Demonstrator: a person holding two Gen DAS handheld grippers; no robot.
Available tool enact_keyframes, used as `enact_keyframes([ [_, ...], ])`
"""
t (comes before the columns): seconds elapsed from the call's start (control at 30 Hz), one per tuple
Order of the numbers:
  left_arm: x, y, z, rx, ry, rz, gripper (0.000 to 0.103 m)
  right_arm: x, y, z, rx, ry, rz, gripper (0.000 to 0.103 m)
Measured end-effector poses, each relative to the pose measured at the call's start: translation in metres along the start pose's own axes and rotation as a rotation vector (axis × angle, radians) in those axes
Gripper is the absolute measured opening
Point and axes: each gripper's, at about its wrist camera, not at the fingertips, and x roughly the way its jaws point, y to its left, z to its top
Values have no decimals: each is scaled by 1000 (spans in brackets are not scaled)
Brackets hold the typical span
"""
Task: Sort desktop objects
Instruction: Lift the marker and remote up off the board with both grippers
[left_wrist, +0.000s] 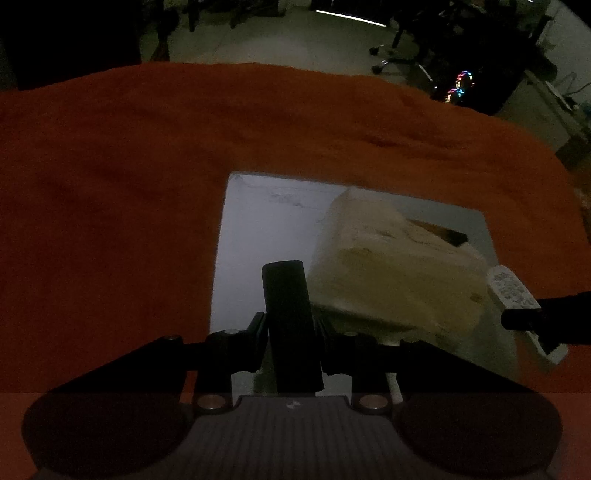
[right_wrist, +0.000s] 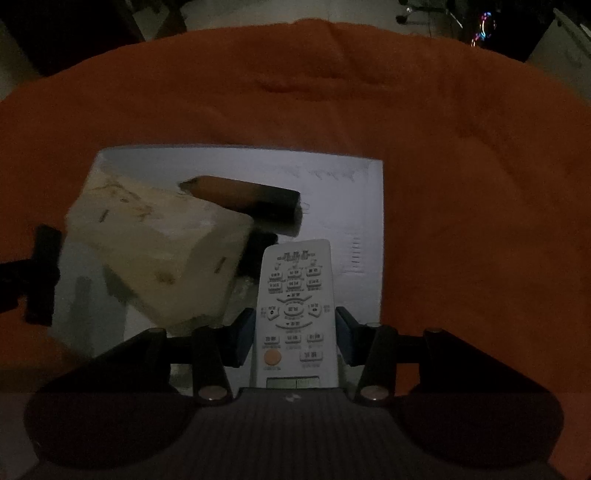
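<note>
left gripper (left_wrist: 291, 328) pinches a long black flat bar (left_wrist: 290, 325), maybe a remote, hard to tell in the dark. right gripper (right_wrist: 295, 338) pinches a white remote w/ an orange button (right_wrist: 296, 306). both over the white sheet (right_wrist: 340, 192) on the orange cloth (right_wrist: 461, 166), next to the tan paper box (right_wrist: 155, 240).

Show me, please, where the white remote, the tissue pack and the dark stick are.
white remote (right_wrist: 295, 295): right wrist view, on its round middle buttons.
tissue pack (right_wrist: 162, 243): right wrist view, on its top face.
dark stick (left_wrist: 290, 321): left wrist view, on its middle.
</note>
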Motion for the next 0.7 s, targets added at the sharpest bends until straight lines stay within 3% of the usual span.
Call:
enact_keyframes([
  [0.27,-33,-5,-12,10,-31,-10,24,-41,17,-19,-30,-44,34,46],
  [0.33,-37,-6,-15,12,-33,-9,24,-50,21,-23,-40,-64,31,24],
  [0.37,-39,-6,-17,12,-33,-8,24,-52,24,-25,-45,-66,34,21],
  [0.57,-53,-7,-25,17,-39,-4,24,-22,26,-28,-62,-50,-41,21],
  [0.7,-51,-4,-24,12,-34,-5,24,-16,17,-18,-30,-49,-32,21],
])
